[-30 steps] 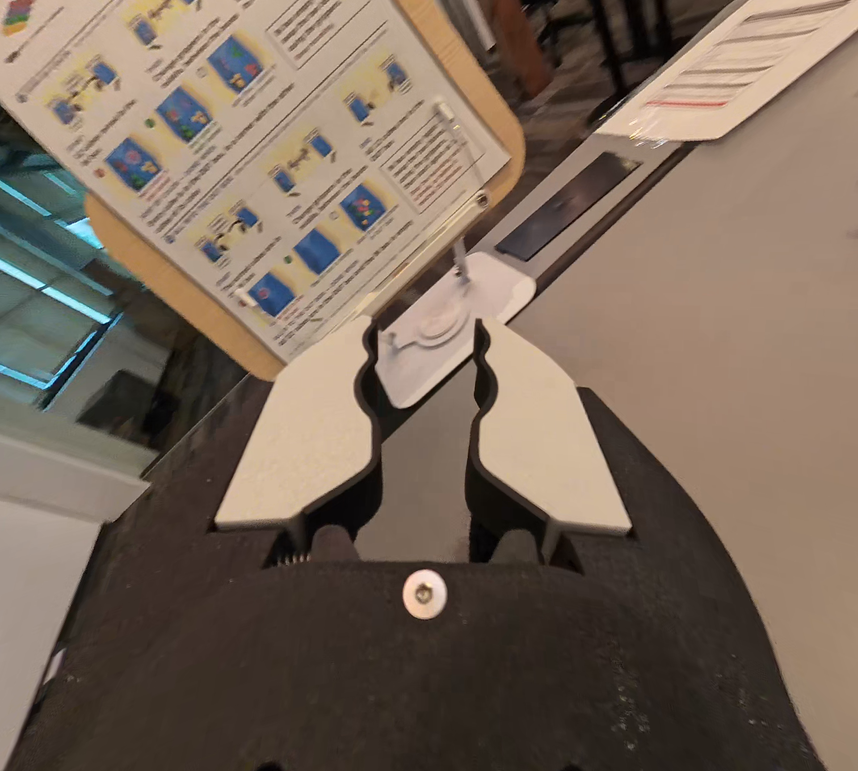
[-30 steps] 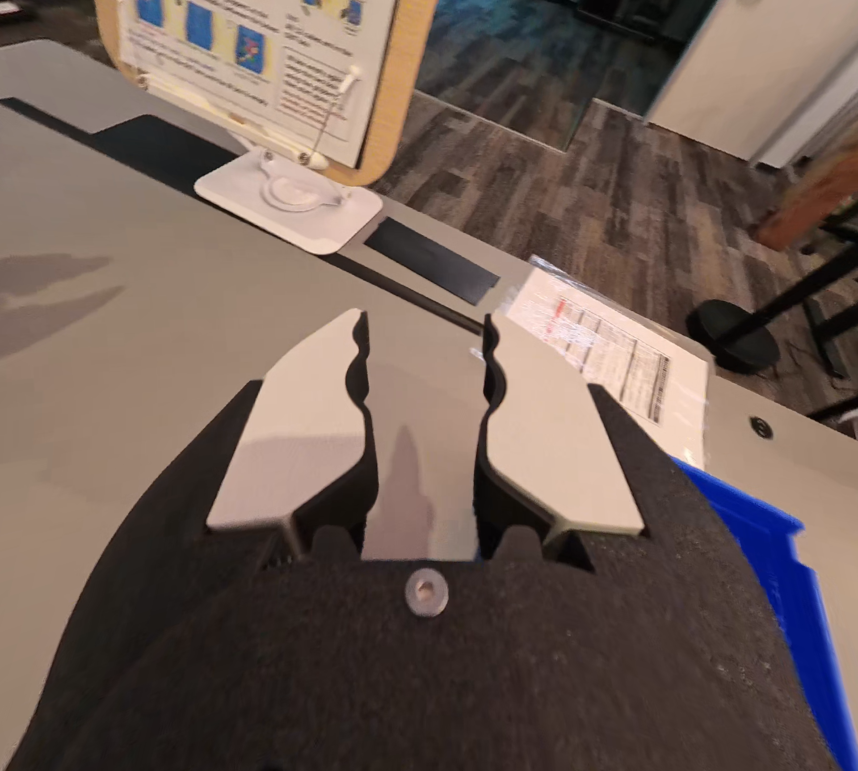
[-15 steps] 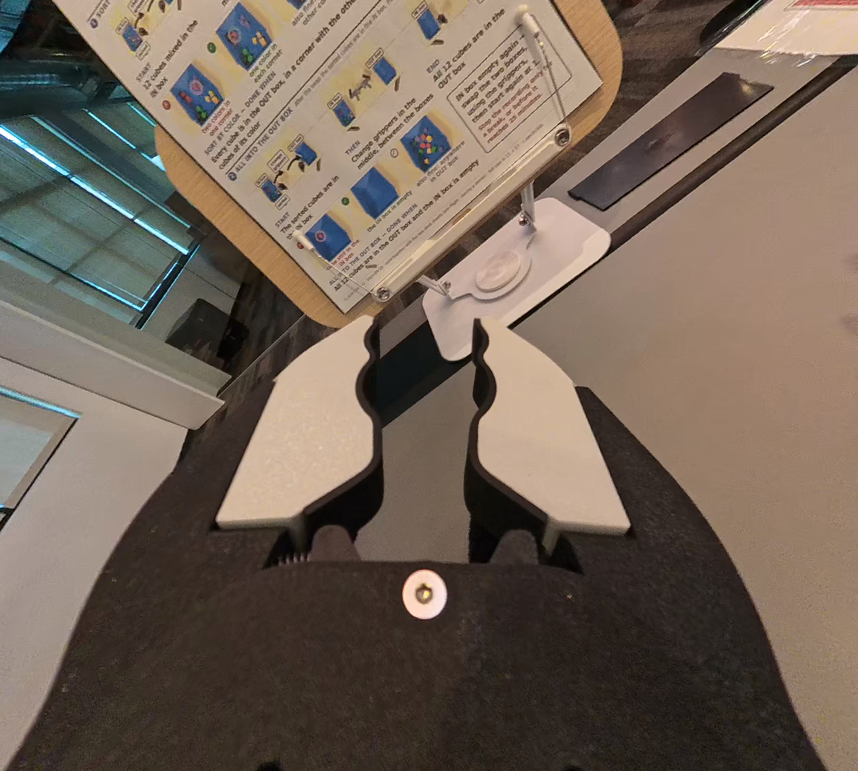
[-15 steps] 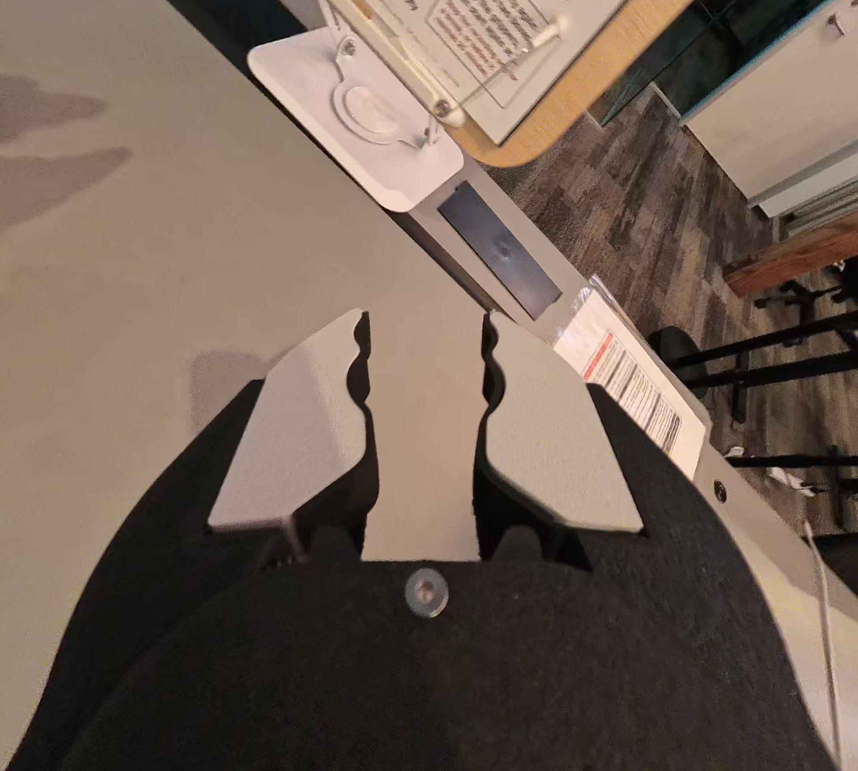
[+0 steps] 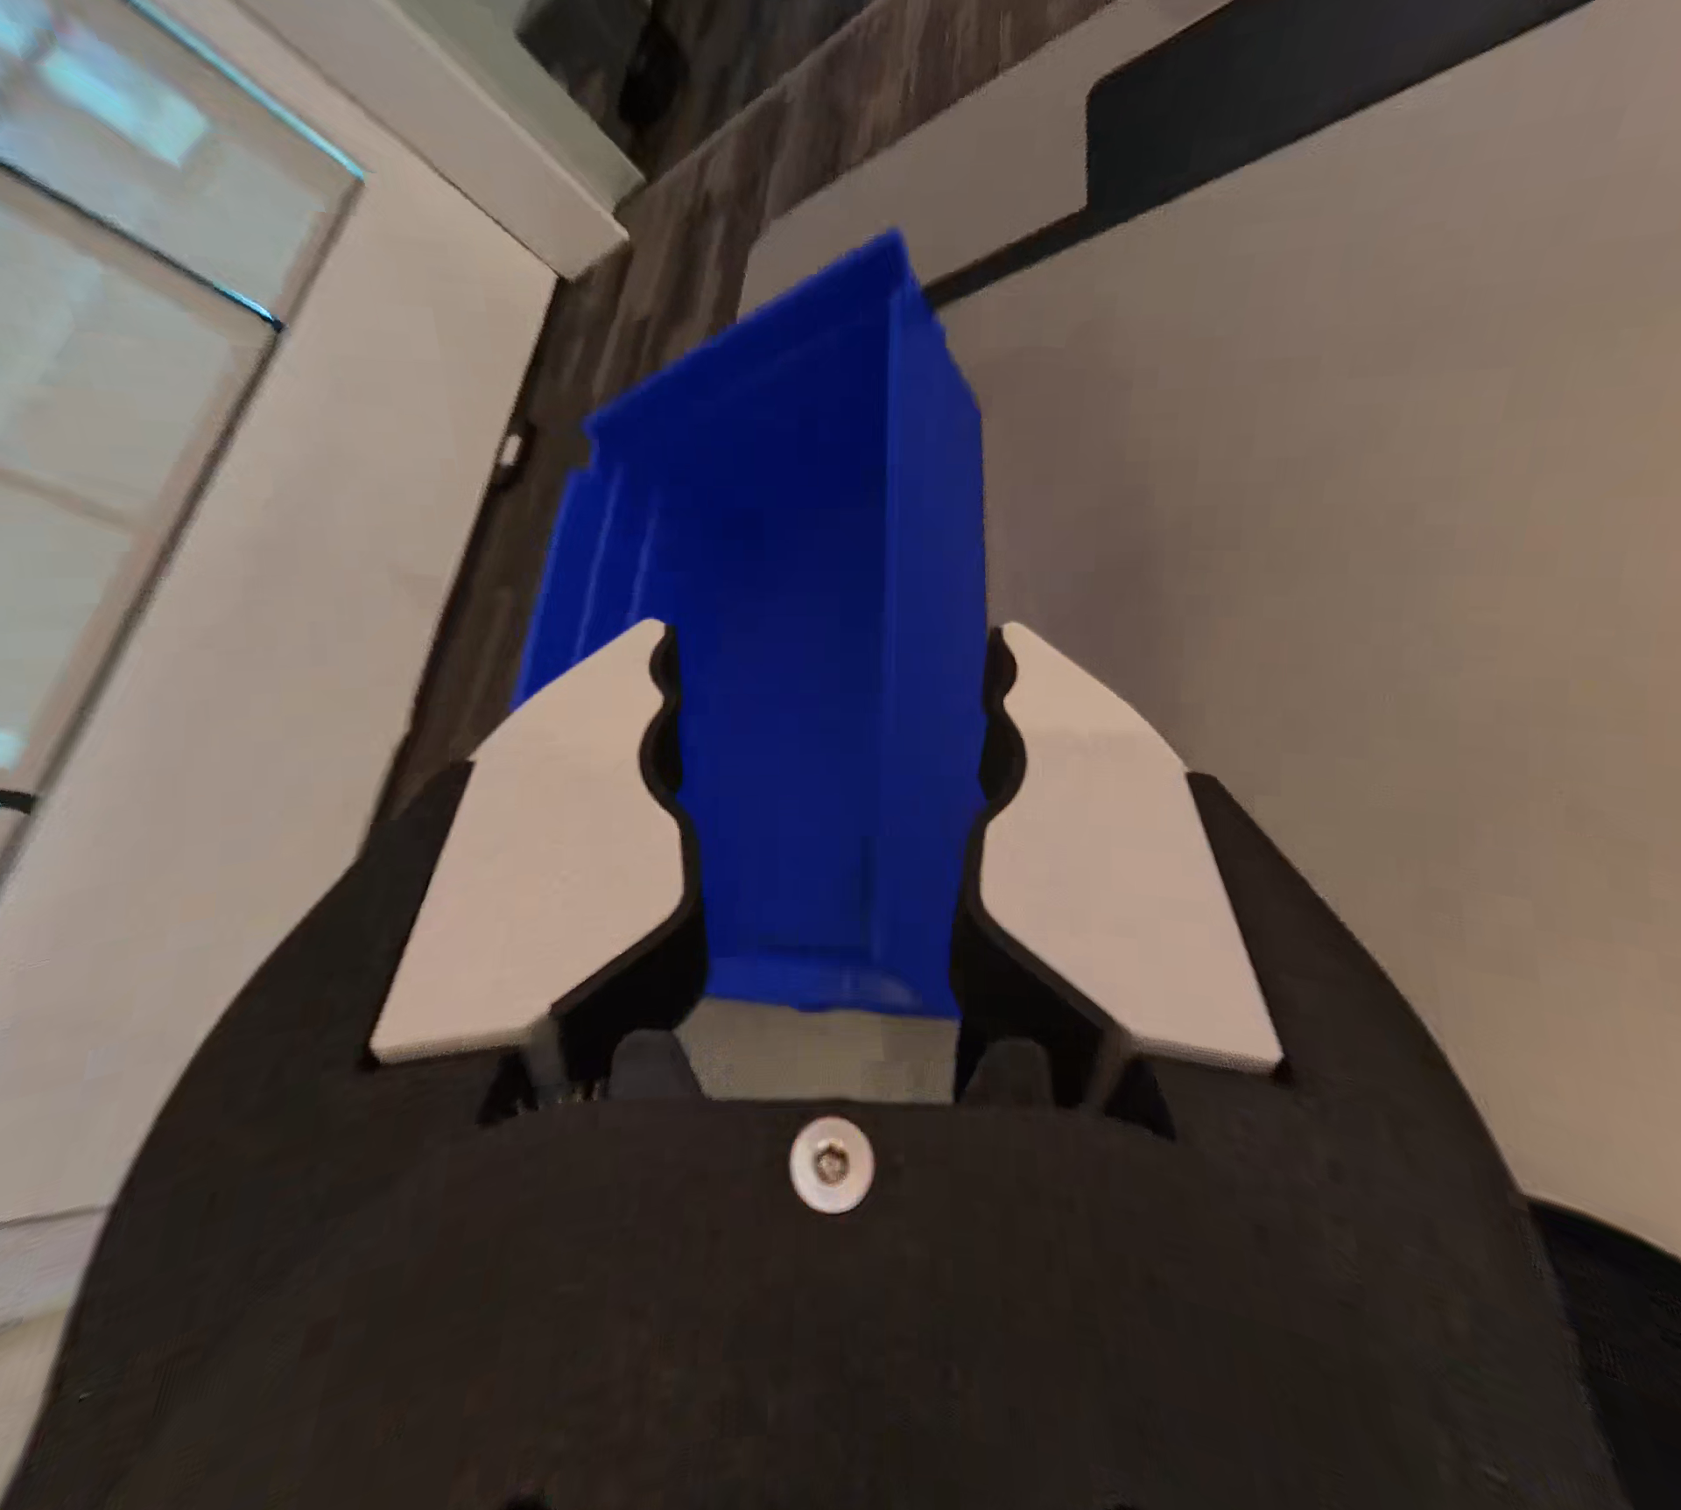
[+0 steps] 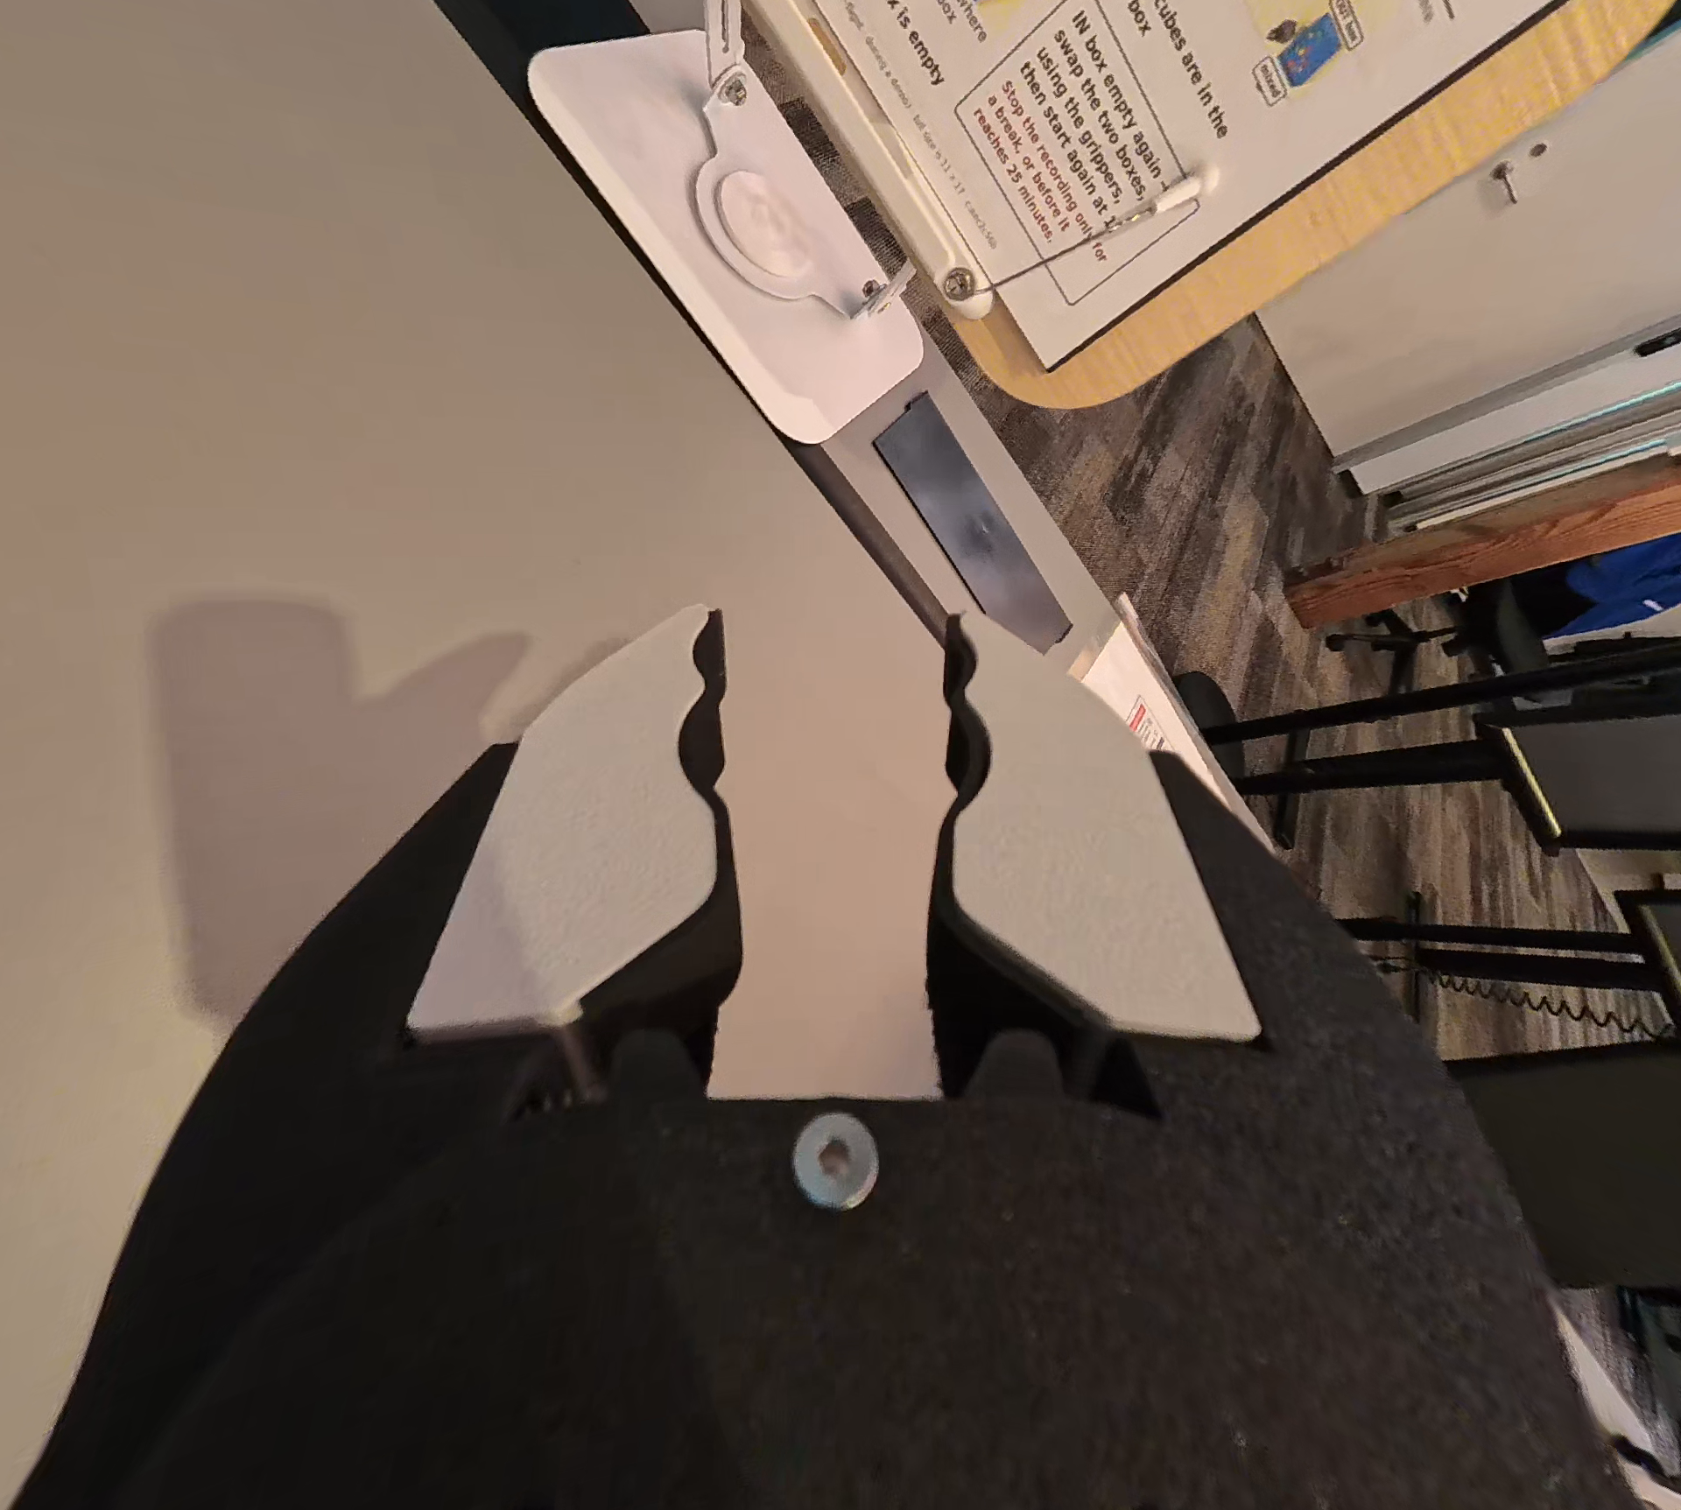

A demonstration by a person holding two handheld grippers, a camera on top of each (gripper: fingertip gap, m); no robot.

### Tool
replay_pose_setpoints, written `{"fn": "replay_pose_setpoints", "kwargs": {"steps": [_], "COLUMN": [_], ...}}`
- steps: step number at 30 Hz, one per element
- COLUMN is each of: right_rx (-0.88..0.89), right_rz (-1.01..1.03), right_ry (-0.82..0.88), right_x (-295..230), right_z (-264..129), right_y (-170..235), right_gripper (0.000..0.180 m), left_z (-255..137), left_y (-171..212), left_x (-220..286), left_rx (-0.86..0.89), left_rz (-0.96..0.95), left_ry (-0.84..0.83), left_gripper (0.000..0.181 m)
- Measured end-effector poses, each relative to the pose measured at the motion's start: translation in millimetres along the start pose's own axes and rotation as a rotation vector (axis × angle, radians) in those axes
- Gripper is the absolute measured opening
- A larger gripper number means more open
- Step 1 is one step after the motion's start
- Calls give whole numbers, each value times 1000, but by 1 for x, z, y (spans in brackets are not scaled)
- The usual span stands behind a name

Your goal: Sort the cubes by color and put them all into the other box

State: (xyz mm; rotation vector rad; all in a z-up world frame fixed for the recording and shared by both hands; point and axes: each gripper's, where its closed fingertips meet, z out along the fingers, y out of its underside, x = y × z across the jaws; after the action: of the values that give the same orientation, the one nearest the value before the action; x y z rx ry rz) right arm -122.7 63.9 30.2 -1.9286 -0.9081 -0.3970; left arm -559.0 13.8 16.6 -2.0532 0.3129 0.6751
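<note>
A blue box [image 5: 800, 484] stands on the grey table [image 5: 1319, 466] near its left edge, in the left wrist view. It is blurred, and no cubes show in the part I can see. My left gripper [image 5: 830, 634] is open wide and hangs just short of the box, which shows through the gap between the fingers; the pads do not press on it. My right gripper [image 6: 830, 620] is open with nothing between its fingers, over bare grey table [image 6: 364, 284]. No cubes show in either view.
An instruction board [image 6: 1182, 11] on a white stand base [image 6: 728, 220] stands at the table's far edge. A laminated sheet [image 6: 1137, 702] lies at that edge beside the right finger. Black stand legs [image 6: 1364, 739] and floor lie beyond. A white wall [image 5: 227, 739] is left of the box.
The left gripper swung away from the instruction board to face the blue box, and its jaws opened wider. The right gripper turned over the table and stayed open the same.
</note>
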Motion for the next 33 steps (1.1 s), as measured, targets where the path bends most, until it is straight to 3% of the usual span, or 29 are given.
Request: {"fn": "replay_pose_setpoints", "kwargs": {"steps": [4,8,14,18,21,26,33], "right_rx": [1,4,3,9,14,22,7], "right_rz": [-17,-27,-30,-24,-17,2,29], "right_ry": [-18,-36,-54,-60,-59,-65,-79], "right_x": [-7,-14,-17,-16,-13,-8,-1], "right_z": [2,1,-2,-4,-7,-9,-10], "right_y": [-3,-5,-5,-4,-4,-3,6], "right_gripper": [45,46,46,46,45,45,45], "left_z": [-1,6,20,33,37,35,17], "left_y": [37,64,85,95,93,74,40], "left_x": [-2,-11,-1,7,27,50,107], "left_rx": [-21,-69,-129,-173,-180,-160,-135], "left_rz": [-198,-193,-255,-279,-300,-339,-208], "left_ry": [112,43,87,114,210,275,286], "left_gripper": [66,64,63,45,8,6,8]}}
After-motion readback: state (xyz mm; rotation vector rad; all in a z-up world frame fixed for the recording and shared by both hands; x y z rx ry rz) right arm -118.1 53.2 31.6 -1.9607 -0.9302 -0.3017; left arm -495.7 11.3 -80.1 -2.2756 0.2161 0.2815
